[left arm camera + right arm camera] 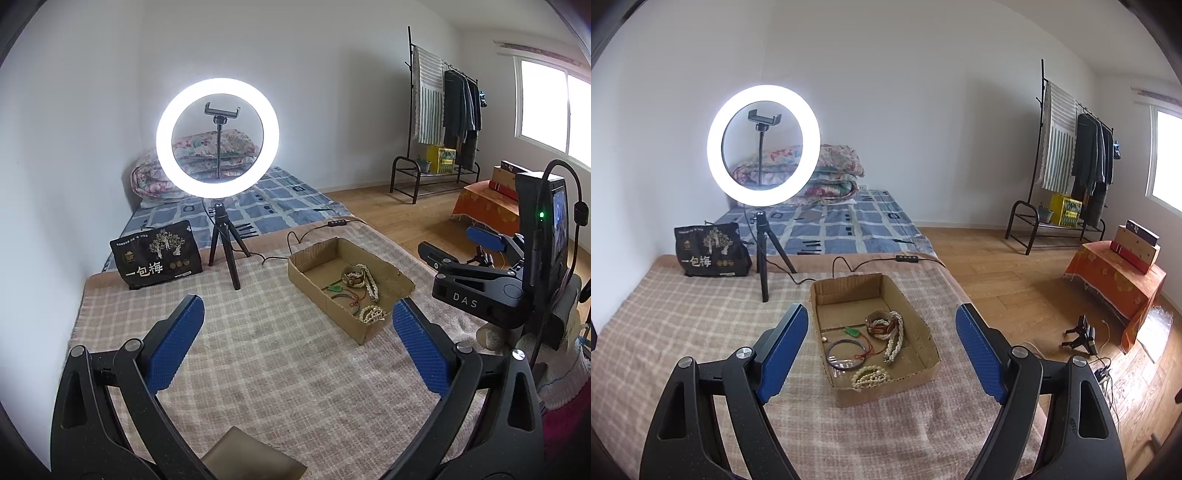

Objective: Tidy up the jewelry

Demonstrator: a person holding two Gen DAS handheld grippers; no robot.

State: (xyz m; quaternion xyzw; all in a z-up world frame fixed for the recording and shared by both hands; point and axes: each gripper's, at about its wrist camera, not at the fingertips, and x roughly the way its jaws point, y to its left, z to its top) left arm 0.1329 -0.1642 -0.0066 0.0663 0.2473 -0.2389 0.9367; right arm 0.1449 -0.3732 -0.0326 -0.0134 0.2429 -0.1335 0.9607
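Note:
A shallow cardboard box [925, 365] stands on a checked blanket [683, 321] and holds jewelry: a white bead necklace [894, 341], a coiled pearl strand [870, 374], a dark bangle [844, 354], a green pendant on red cord [854, 332] and a brown bracelet [878, 325]. My right gripper [882, 350] is open and empty, above and in front of the box. My left gripper [295, 339] is open and empty, to the left of the box [325, 299]. The right gripper [476, 258] also shows in the left wrist view, beyond the box.
A lit ring light on a tripod [762, 147] and a black snack bag [709, 254] stand at the blanket's far edge, with a cable [849, 269] behind the box. A brown flat object [255, 458] lies near the left gripper. Bed, clothes rack [1067, 155] and orange-draped stand [1115, 280] lie beyond.

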